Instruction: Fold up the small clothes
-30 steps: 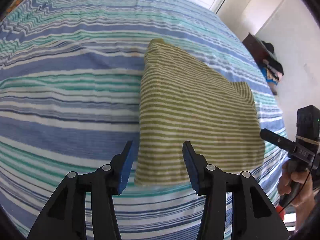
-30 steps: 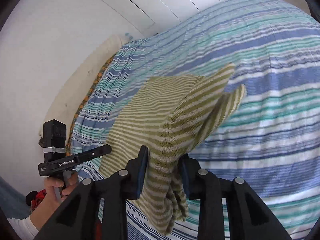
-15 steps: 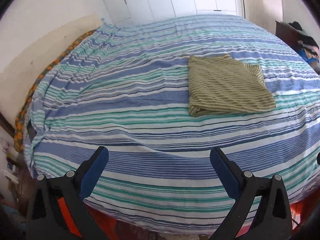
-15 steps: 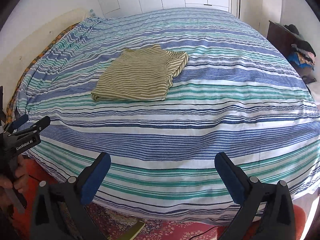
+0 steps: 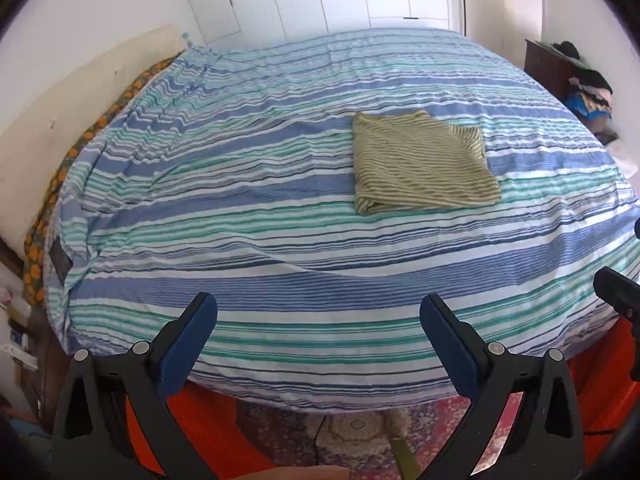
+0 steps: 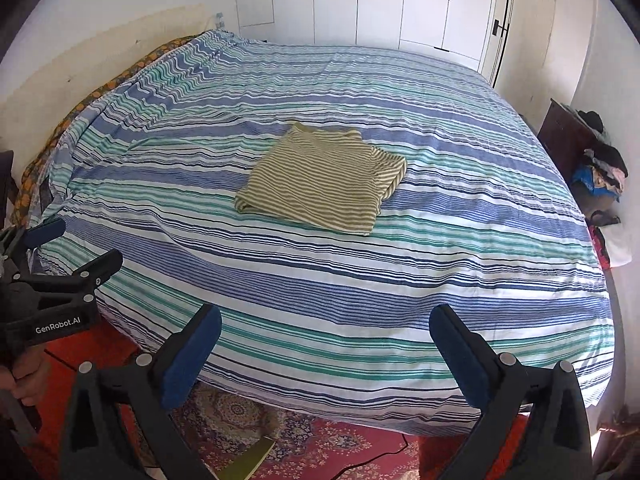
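Folded green-striped shirt (image 6: 320, 184) mid-bed (image 6: 440, 280), bare striped sheet all around. Left tool (image 5: 318, 324) and right tool (image 6: 325, 334) released, empty, over the bed's near edge.

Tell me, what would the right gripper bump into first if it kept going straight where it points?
Probably the blue, green and white striped bedspread, near its front edge. The right gripper is open and empty, tilted down at the bed. The folded olive-striped shirt lies farther back, so it likely wouldn't be touched first; depth is hard to judge.

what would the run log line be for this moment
left tool: open, empty | right tool: open, empty | striped shirt: folded, flat on bed | both tools off bed's near edge
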### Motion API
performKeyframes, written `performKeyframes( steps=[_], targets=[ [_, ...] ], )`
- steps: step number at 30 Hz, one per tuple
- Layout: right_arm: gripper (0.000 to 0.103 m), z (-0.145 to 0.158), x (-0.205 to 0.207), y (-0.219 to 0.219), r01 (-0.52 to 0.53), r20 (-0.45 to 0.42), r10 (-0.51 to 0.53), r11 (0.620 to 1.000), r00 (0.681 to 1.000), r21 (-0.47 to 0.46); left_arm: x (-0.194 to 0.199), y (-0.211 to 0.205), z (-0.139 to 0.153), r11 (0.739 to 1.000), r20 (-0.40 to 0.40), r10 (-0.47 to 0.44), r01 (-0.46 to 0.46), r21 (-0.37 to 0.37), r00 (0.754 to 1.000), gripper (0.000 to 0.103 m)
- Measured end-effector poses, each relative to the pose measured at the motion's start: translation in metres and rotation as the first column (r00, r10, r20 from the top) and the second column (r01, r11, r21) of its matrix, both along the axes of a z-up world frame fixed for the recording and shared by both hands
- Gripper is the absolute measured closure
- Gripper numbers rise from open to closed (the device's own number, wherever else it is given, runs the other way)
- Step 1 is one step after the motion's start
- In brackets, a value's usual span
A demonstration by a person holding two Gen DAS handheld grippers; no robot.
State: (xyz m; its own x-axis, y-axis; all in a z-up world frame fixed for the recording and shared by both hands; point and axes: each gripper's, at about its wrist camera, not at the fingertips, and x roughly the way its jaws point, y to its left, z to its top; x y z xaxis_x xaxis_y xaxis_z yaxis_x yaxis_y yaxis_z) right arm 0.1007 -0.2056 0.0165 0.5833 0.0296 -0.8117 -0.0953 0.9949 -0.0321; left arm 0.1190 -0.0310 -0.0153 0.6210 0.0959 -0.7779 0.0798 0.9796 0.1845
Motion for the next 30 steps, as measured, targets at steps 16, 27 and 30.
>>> performKeyframes(
  steps=[16,27,30],
  targets=[
    [0.001,0.031,-0.017,0.016,-0.014,-0.007,0.014,0.999,1.0,-0.047,-0.022,-0.009,0.021,0.992,-0.045,-0.07,0.065,-0.106,0.997,0.001],
    [0.001,0.042,-0.023,0.025,-0.039,-0.004,0.039,0.996,0.999,-0.081,-0.03,-0.002,0.037,0.994,-0.005,-0.055,0.054,-0.094,0.998,0.0],
    [0.001,0.047,-0.025,0.027,-0.042,-0.003,0.042,0.995,0.999,-0.086,-0.033,-0.001,0.041,0.995,0.004,-0.047,0.047,-0.085,0.999,0.0]
  ],
)
